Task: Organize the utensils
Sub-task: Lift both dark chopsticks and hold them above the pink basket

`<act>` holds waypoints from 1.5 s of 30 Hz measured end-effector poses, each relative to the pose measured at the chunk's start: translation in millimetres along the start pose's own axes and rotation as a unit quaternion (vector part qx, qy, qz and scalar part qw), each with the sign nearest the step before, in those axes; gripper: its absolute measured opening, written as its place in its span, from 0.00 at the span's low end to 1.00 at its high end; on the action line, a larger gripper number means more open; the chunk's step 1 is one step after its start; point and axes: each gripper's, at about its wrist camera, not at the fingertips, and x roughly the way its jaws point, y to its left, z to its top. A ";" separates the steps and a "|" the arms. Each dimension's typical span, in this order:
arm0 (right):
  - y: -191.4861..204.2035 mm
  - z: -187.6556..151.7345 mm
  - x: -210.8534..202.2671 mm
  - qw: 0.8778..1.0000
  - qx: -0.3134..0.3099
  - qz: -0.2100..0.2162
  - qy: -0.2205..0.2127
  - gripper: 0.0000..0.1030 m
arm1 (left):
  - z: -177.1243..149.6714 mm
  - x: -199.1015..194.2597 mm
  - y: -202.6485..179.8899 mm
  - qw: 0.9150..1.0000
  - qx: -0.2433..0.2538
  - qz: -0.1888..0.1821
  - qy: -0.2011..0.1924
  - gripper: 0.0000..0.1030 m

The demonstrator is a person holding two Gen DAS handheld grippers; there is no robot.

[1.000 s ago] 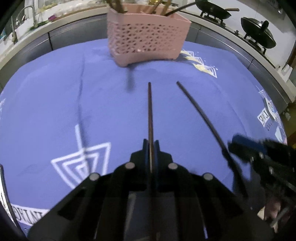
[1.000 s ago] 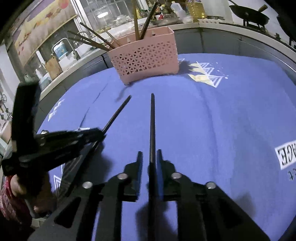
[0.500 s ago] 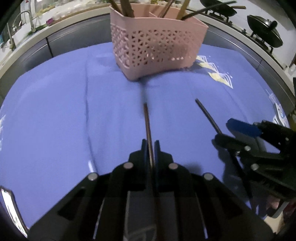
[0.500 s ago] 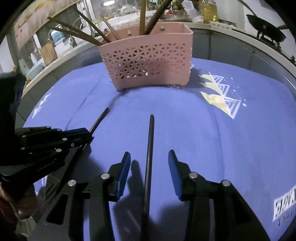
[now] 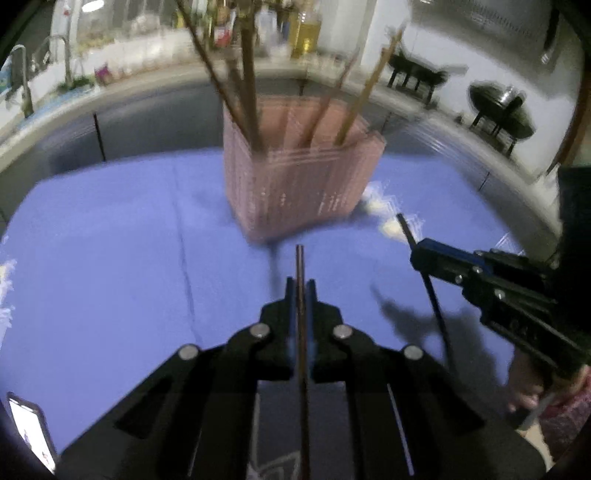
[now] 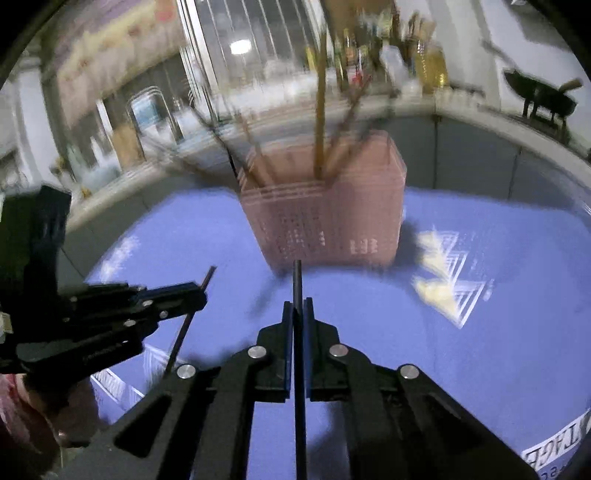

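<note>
A pink lattice basket [image 5: 295,184] [image 6: 325,221] stands on the blue cloth [image 5: 110,240], with several chopsticks [image 5: 247,81] upright in it. My left gripper [image 5: 300,288] is lifted above the cloth just short of the basket. Its jaws are closing tight on a brown chopstick [image 5: 300,258] that points at the basket. My right gripper [image 6: 297,308] hangs beside it to the right, its jaws closing on a black chopstick [image 6: 296,280]. Each gripper also shows in the other's view, the right gripper [image 5: 417,254] and the left gripper [image 6: 199,295]. Both views are motion-blurred.
A phone [image 5: 29,432] lies at the cloth's near left edge. Behind the table runs a counter with a faucet [image 5: 22,81], bottles [image 5: 306,33] and woks [image 5: 502,107] on a stove. A person's hand [image 5: 528,387] holds the right gripper.
Both grippers rose off the cloth and came nearer the basket with their chopsticks. The right gripper's jaws opened around the black chopstick half a second ago and have shut on it again.
</note>
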 end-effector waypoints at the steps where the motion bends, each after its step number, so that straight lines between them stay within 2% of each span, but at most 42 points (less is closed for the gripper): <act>1: 0.7 4.7 -11.0 1.000 0.000 0.003 -0.019 0.05 | 4.4 -19.6 -1.4 1.000 0.001 -0.006 -0.025 0.04; 5: 11.8 19.0 -51.7 0.996 -0.004 0.013 -0.090 0.05 | 11.9 -68.3 -6.3 0.996 0.007 -0.015 -0.087 0.04; 10: 28.3 27.5 -66.4 0.991 -0.022 0.006 -0.129 0.05 | 15.4 -98.0 -12.1 0.992 0.014 -0.015 -0.123 0.04; 14: 30.7 28.3 -67.8 0.990 -0.031 -0.001 -0.136 0.05 | 13.9 -98.3 -15.7 0.991 0.021 -0.003 -0.129 0.04; 30: 34.2 22.3 -74.8 0.990 -0.029 -0.010 -0.138 0.05 | 10.8 -97.6 -22.1 0.991 0.036 0.004 -0.129 0.04; 45: 31.3 21.7 -75.2 0.990 -0.027 -0.012 -0.137 0.05 | 14.8 -91.2 -11.8 0.992 0.020 0.022 -0.120 0.05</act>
